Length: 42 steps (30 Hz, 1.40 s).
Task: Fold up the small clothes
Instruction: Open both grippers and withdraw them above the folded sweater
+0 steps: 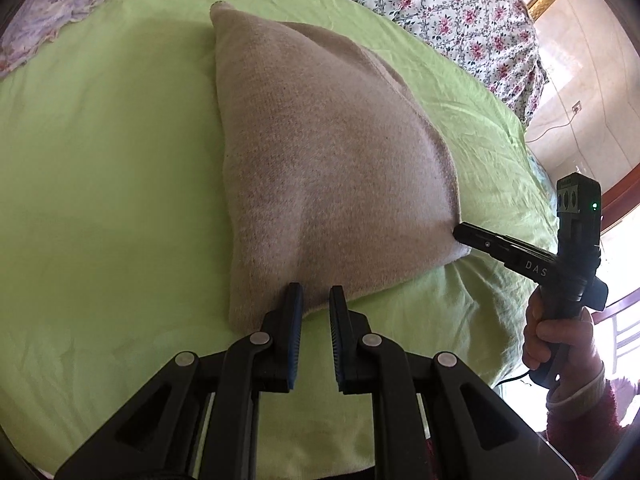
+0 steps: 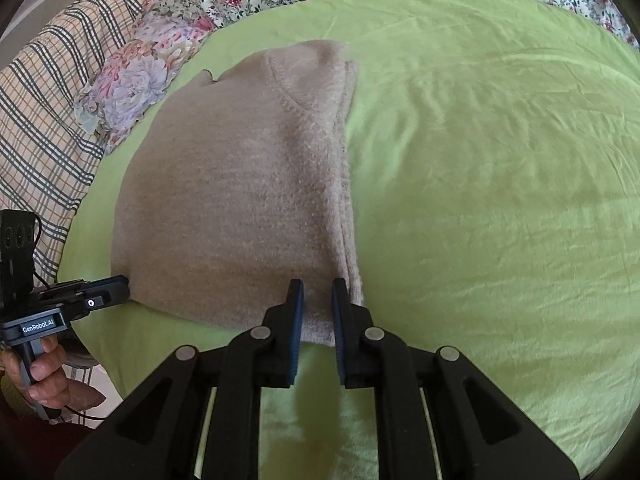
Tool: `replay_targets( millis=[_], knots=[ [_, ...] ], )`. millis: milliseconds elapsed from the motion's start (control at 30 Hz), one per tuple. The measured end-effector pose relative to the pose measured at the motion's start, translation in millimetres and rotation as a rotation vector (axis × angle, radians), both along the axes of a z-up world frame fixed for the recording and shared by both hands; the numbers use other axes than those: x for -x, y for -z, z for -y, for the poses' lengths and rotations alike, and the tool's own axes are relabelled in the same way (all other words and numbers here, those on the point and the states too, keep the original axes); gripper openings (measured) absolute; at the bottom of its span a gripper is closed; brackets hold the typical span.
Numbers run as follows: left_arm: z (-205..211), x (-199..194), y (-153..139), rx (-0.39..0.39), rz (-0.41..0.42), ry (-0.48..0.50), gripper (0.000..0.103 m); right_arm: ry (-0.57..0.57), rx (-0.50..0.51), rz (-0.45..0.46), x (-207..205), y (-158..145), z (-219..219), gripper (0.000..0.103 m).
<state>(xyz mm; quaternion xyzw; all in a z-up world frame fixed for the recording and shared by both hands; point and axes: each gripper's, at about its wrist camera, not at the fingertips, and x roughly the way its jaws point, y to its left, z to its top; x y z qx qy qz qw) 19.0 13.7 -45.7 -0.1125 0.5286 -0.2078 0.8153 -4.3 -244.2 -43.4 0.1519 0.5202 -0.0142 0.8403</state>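
Note:
A beige knit sweater (image 1: 328,152) lies folded lengthwise on the green sheet, with its neckline at the far end (image 2: 288,80). My left gripper (image 1: 316,296) pinches the near hem close to its left corner, and fabric fills the narrow gap between the blue pads. My right gripper (image 2: 317,292) grips the same hem at the near right corner, beside the folded edge. Each gripper shows in the other's view: the right one (image 1: 460,234) bites the sweater's corner, and the left one (image 2: 125,286) meets the hem from the side. The cloth rises in soft ridges toward both grips.
The green sheet (image 1: 100,160) covers the bed around the sweater. A floral quilt (image 1: 440,8) lies behind, with a floral pillow (image 2: 132,80) and a plaid cloth (image 2: 36,112) at the left. A person's hands (image 1: 556,336) (image 2: 44,376) hold the handles. The bed edge drops off at the right (image 1: 532,152).

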Motion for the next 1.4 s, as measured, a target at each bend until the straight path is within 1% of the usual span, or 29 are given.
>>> replay_targets(
  millis=[67, 133, 200, 233, 267, 333, 367, 400, 433, 467, 567, 667, 767, 833, 867, 900, 933, 1000, 1067, 1100, 1167, 1233, 1267, 1300, 1367, 1400],
  knots=[
    [-2, 2, -1, -0.004, -0.011, -0.003, 0.013, 0.003, 0.002, -0.005, 1, -1, -1, 0.015],
    [-5, 5, -9, -0.008, -0.011, -0.008, 0.013, 0.009, -0.001, -0.004, 1, -7, 0, 0.017],
    [-9, 10, -20, -0.022, 0.017, -0.009, 0.018, 0.013, -0.019, 0.021, 2, -17, 3, 0.017],
    [-12, 11, -27, -0.033, 0.035, -0.015, 0.027, 0.018, -0.034, 0.047, 1, -25, 7, 0.017],
    [-16, 11, -33, -0.048, 0.055, -0.029, 0.039, 0.026, -0.041, 0.066, 0, -31, 11, 0.017],
    [-24, 6, -44, -0.059, 0.086, -0.059, 0.049, 0.056, -0.081, 0.116, -9, -43, 20, 0.021],
    [-28, 1, -49, -0.053, 0.101, -0.077, 0.049, 0.073, -0.11, 0.131, -17, -46, 26, 0.033],
    [-31, -4, -50, -0.051, 0.103, -0.084, 0.049, 0.086, -0.133, 0.141, -28, -47, 31, 0.046],
    [-33, -9, -52, -0.05, 0.102, -0.095, 0.049, 0.095, -0.141, 0.15, -38, -48, 34, 0.052],
    [-35, -16, -52, -0.045, 0.099, -0.105, 0.049, 0.104, -0.147, 0.162, -47, -47, 37, 0.053],
    [-37, -32, -55, -0.054, 0.103, -0.13, 0.049, 0.132, -0.192, 0.153, -84, -38, 48, 0.053],
    [-37, -48, -53, -0.067, 0.1, -0.147, 0.049, 0.154, -0.196, 0.136, -119, -26, 57, 0.053],
    [-37, -60, -45, -0.066, 0.074, -0.15, 0.049, 0.165, -0.244, 0.126, -154, -12, 69, 0.053],
    [-35, -66, -37, -0.068, 0.057, -0.15, 0.049, 0.155, -0.3, 0.115, -173, 0, 72, 0.053],
    [-33, -66, -34, -0.067, 0.054, -0.15, 0.049, 0.142, -0.312, 0.108, -179, 4, 71, 0.045],
    [-32, -67, -32, -0.068, 0.051, -0.149, 0.049, 0.12, -0.304, 0.089, -185, 8, 67, 0.006],
    [-30, -67, -30, -0.07, 0.05, -0.148, 0.049, 0.13, -0.264, 0.099, -184, 4, 66, 0.008],
    [-31, -67, -28, -0.066, 0.046, -0.149, 0.05, 0.145, -0.23, 0.147, -177, -4, 68, 0.008],
    [-31, -68, -24, -0.061, 0.04, -0.146, 0.055, 0.169, -0.145, 0.116, -177, 4, 69, 0.008],
    [-31, -68, -22, -0.059, 0.034, -0.146, 0.056, 0.168, -0.106, 0.074, -180, 16, 66, 0.008],
    [-30, -69, -21, -0.058, 0.027, -0.144, 0.057, 0.169, -0.104, 0.049, -181, 25, 65, 0.009],
    [-28, -67, -25, -0.084, 0.041, -0.14, 0.057, 0.19, -0.088, 0.065, -174, 11, 64, 0.01],
    [-27, -65, -27, -0.099, 0.049, -0.139, 0.056, 0.197, -0.088, 0.082, -170, 2, 64, 0.014],
    [-27, -64, -28, -0.106, 0.054, -0.139, 0.056, 0.202, -0.084, 0.106, -160, -12, 63, 0.015],
    [-28, -61, -29, -0.108, 0.052, -0.141, 0.057, 0.186, -0.097, 0.144, -147, -31, 61, 0.015],
    [-28, -60, -29, -0.105, 0.048, -0.142, 0.057, 0.171, -0.108, 0.164, -134, -42, 58, 0.015]
  ],
)
